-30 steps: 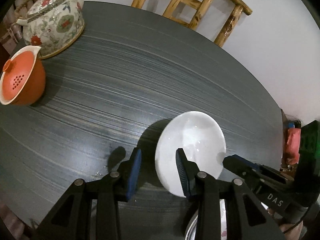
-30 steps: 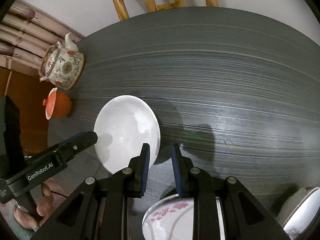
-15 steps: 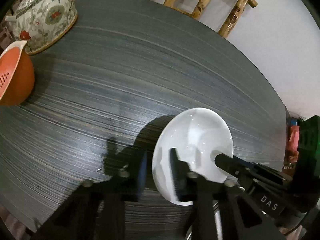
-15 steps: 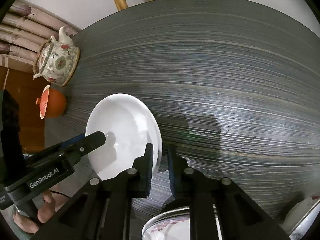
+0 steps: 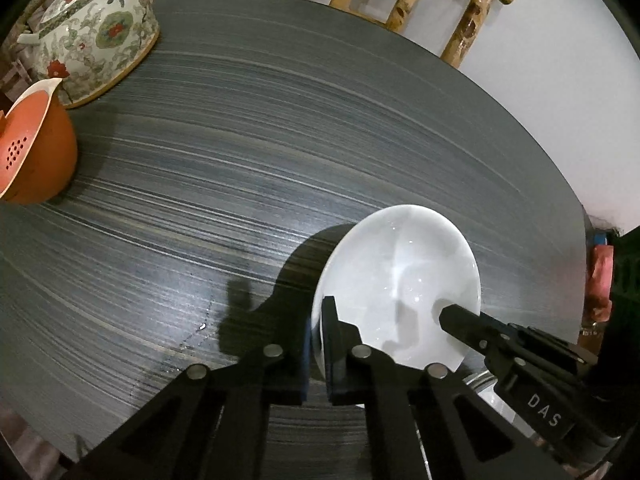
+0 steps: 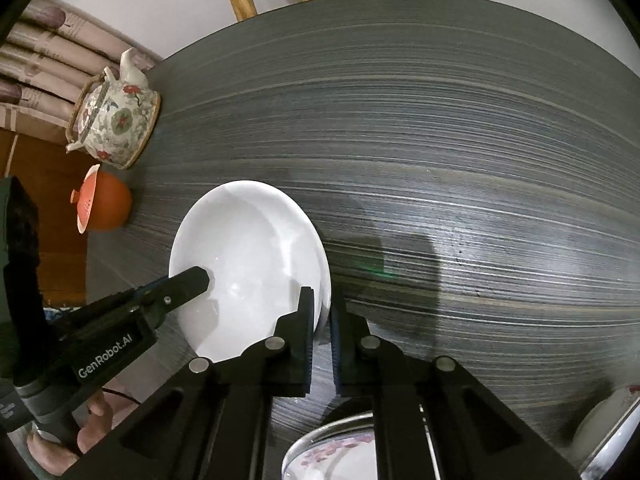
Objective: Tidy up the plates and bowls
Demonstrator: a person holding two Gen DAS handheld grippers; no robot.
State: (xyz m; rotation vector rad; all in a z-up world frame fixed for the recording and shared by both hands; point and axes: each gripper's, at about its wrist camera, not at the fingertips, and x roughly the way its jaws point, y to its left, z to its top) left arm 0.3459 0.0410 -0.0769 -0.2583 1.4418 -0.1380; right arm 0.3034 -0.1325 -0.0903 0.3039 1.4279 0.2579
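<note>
- Your left gripper (image 5: 318,344) pinches the white plate (image 5: 400,284) rim, plate tilted above the table (image 5: 240,160) near its front edge
- Your right gripper (image 6: 322,320) clamps the opposite rim

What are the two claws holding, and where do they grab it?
Both hold the white plate. The left claw pinches its rim on one side, and the right claw pinches the rim on the opposite side.
</note>
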